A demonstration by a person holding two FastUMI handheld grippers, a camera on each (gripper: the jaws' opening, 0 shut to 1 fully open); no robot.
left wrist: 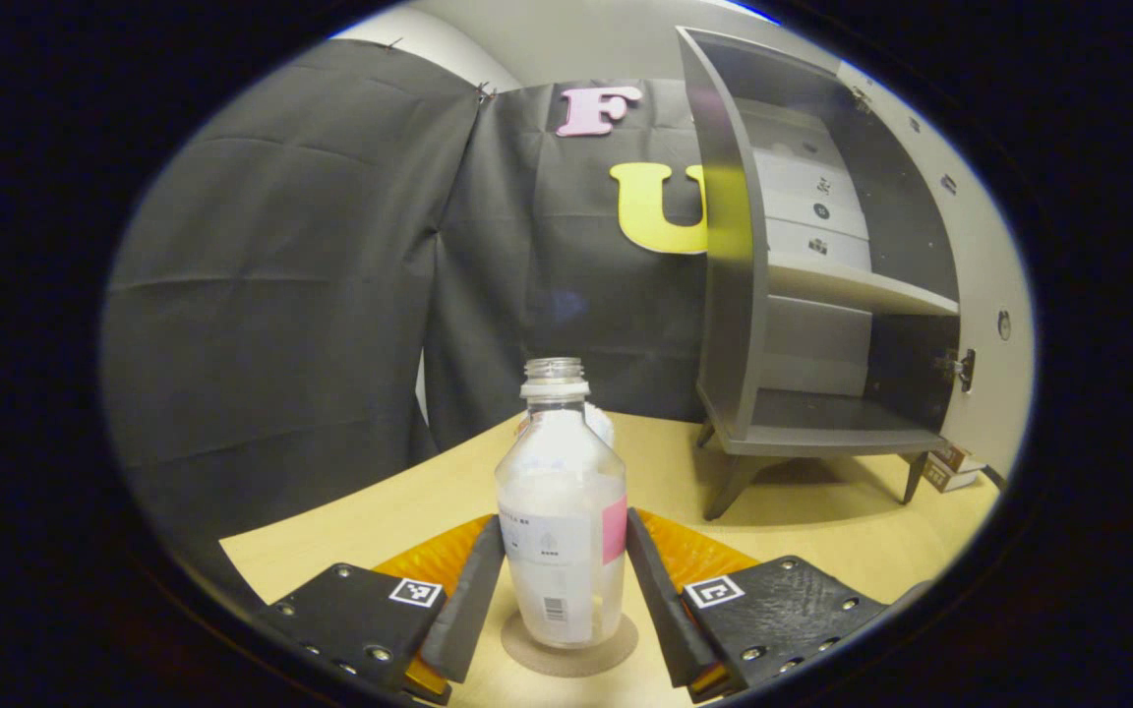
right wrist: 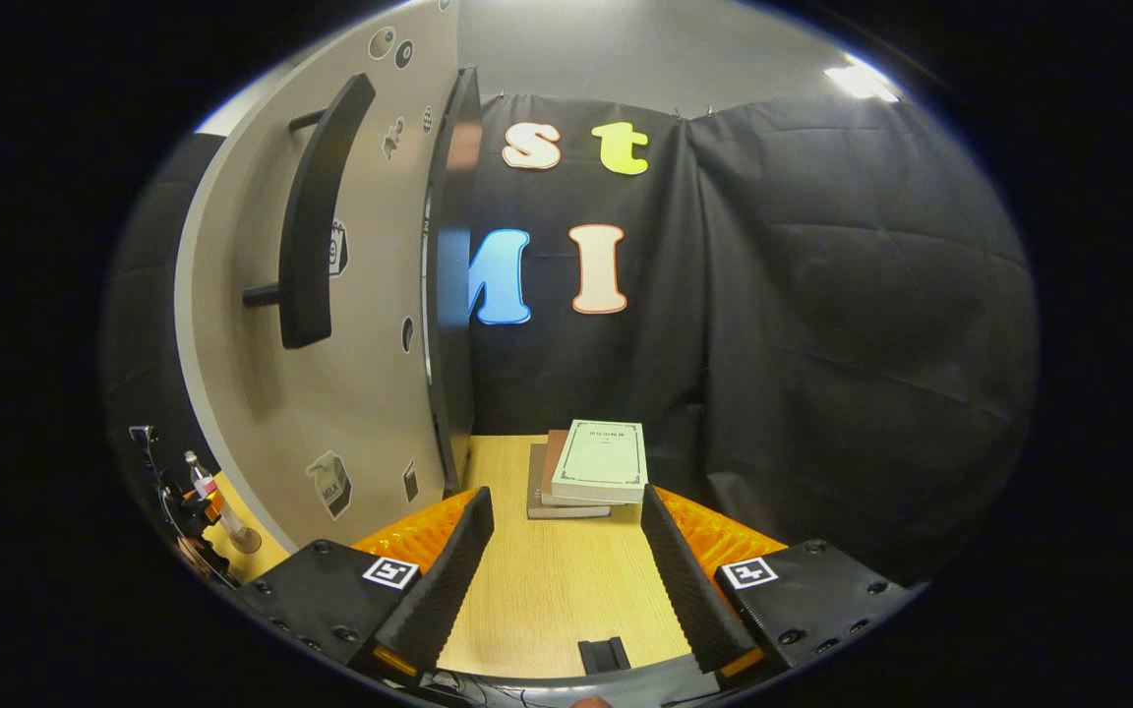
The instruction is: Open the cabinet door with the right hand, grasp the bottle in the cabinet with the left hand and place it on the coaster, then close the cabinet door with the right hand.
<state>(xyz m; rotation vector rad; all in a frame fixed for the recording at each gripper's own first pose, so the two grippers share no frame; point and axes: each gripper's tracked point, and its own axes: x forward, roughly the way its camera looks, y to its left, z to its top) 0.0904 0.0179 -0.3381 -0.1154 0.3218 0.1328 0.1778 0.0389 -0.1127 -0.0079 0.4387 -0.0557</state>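
Observation:
A clear, capless bottle (left wrist: 561,511) with a white and pink label stands upright on a round brown coaster (left wrist: 616,651) on the wooden table. My left gripper (left wrist: 564,531) holds it, one finger pressed against each side. Behind it to the right, the grey cabinet (left wrist: 812,423) stands with its door (left wrist: 994,295) swung wide and its shelves bare. In the right gripper view the door's outer face (right wrist: 360,393) and its black handle (right wrist: 311,216) rise at the left. My right gripper (right wrist: 564,531) is open over the table, holding nothing. Far left there, the bottle (right wrist: 201,482) stands on the coaster (right wrist: 244,540).
A stack of books (right wrist: 591,467) lies on the table (right wrist: 547,590) ahead of the right gripper, against the black cloth wall. Small boxes (left wrist: 950,470) sit by the cabinet's right leg. Bare tabletop (left wrist: 803,536) spreads in front of the cabinet.

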